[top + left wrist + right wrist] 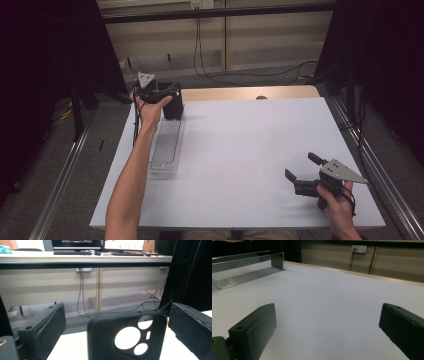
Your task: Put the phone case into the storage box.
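Gaping wide, left tongs point(116, 327) flank the upright phone case point(127, 337) without touching; right tongs point(327, 332) spread, empty.

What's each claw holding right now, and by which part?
Nothing is held. The left claw is open, its jaws on either side of the upright black phone case without touching it. The right claw is open over the white table.

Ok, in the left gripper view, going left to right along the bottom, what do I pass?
The gripper's left pad → black phone case standing upright between the open jaws, camera cut-outs at its right → the gripper's right pad.
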The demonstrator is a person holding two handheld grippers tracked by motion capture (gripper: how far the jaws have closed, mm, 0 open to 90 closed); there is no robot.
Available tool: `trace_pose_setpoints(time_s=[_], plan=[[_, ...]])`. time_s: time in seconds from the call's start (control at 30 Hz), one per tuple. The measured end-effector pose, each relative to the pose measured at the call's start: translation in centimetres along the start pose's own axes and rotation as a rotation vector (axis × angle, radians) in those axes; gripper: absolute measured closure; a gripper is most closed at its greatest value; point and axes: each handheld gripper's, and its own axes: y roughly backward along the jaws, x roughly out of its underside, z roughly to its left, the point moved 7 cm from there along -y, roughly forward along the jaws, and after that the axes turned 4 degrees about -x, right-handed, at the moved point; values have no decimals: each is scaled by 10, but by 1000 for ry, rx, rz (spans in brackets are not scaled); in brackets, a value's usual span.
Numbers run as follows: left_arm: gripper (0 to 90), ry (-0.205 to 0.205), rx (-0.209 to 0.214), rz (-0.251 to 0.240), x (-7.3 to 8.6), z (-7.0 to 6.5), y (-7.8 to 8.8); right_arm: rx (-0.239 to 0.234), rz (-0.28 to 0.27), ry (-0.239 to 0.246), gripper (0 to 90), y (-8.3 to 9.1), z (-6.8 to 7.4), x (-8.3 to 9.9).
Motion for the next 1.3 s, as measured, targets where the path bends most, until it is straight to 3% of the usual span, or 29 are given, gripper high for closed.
trace_pose_setpoints(time_s=[0.27,0.4,0.67,1.03,1.17,1.3], plan=[[12,18,21,-20,-6,-1,5,-3,2,-1,9,0,0,0],[8,0,25,-15,-8,0,9,2,2,-5,8,0,0,0],[9,1,30,-12,-12,2,16,3,0,-8,9,0,0,0],[12,15,51,-6,-7,4,30,1,0,0,8,0,-1,0],[20,23,37,24,-1,6,36,3,-1,0,8,0,-1,0],[21,15,51,14,-2,5,42,-1,1,4,9,0,0,0]])
